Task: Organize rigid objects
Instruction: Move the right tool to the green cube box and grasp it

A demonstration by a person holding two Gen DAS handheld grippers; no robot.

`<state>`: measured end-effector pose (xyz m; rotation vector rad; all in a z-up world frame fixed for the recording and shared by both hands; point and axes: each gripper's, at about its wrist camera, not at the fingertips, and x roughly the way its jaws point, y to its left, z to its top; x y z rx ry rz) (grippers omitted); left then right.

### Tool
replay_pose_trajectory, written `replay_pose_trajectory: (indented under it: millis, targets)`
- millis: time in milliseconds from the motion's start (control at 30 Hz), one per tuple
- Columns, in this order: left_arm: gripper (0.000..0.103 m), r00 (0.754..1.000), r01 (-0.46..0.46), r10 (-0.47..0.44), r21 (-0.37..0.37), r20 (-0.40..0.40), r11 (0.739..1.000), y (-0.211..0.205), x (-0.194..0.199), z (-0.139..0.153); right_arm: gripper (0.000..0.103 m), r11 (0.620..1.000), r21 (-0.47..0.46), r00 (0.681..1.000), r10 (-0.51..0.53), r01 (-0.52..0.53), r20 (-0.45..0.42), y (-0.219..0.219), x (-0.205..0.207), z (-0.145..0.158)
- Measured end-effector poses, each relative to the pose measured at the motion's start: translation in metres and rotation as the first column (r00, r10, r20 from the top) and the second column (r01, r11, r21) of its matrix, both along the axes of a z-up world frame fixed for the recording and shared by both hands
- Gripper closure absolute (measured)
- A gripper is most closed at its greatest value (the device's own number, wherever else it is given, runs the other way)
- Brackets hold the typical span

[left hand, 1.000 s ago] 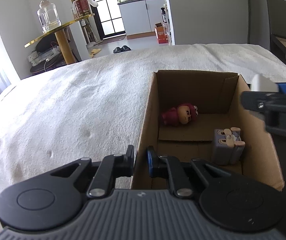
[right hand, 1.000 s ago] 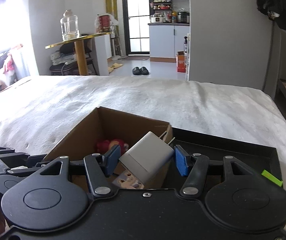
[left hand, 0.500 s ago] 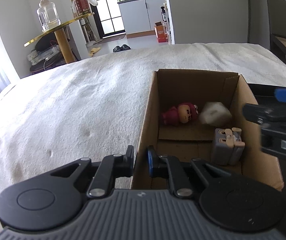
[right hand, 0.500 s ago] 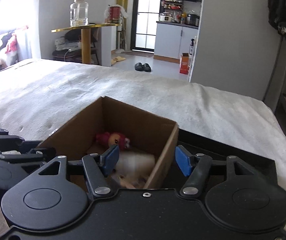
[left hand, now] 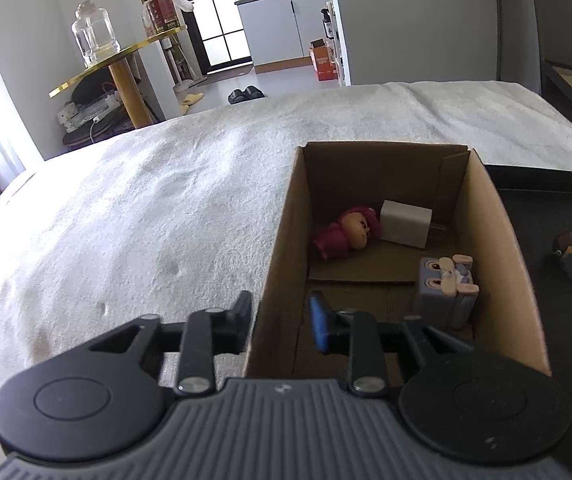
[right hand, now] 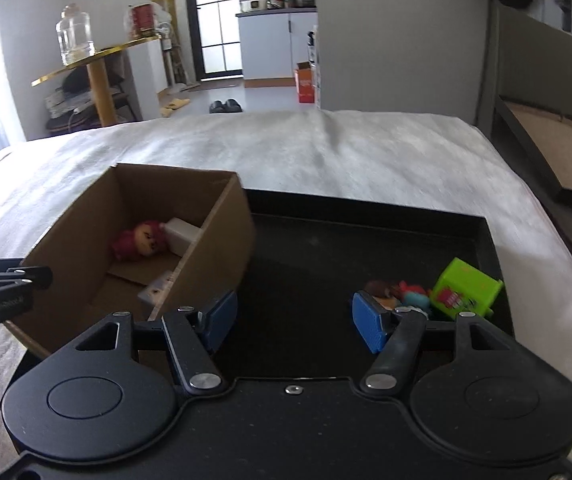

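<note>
A cardboard box (left hand: 374,184) sits on a bed covered with a white blanket (left hand: 145,216), and everything here is placed by that box. Inside it, toward the far wall, a small doll with pink hair (left hand: 344,233) lies on its side, and a white charger block (left hand: 405,223) rests just beside the doll's head, close to the far right corner. Nearer the front, against the right wall of the box, stands a grey-purple block toy with a bunny figure (left hand: 446,288) on it.

The left gripper (left hand: 281,318) straddles the box's near left wall: one finger is outside the box over the blanket, the blue-padded one inside. Its jaws are opening, with the cardboard wall between them and the pads not pressing on it.

To the right of the box, touching its side, lies a black tray (right hand: 366,236). In the tray's right part, well apart from the box, are a bright green toy block (right hand: 466,288) and, just beside it, a small pile of colourful figures (right hand: 402,294). The right gripper (right hand: 294,318) hovers over the tray just right of the box, spread wide and holding nothing.

Beyond the box stands a gold side table (left hand: 121,76) carrying a glass jar (left hand: 93,38).
</note>
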<state>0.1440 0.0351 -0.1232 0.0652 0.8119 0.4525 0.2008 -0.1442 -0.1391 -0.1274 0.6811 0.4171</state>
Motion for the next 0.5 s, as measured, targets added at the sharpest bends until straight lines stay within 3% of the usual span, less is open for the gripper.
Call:
replay_pose_trajectory:
  millis: [200,500]
  targets:
    - [0.049,1.000,-0.004,0.004,0.029,-0.016,1.000,-0.008,0.005,0.000,0.039,1.000,0.000,0.999,-0.028,0.028,-0.016,-0.014,0.003,-0.006]
    - [0.042,0.999,-0.004,0.006,0.053,-0.031,0.999,-0.014,0.010,-0.001,0.038,0.997,-0.008,0.997,-0.073,0.072,-0.037,-0.037,0.013,-0.017]
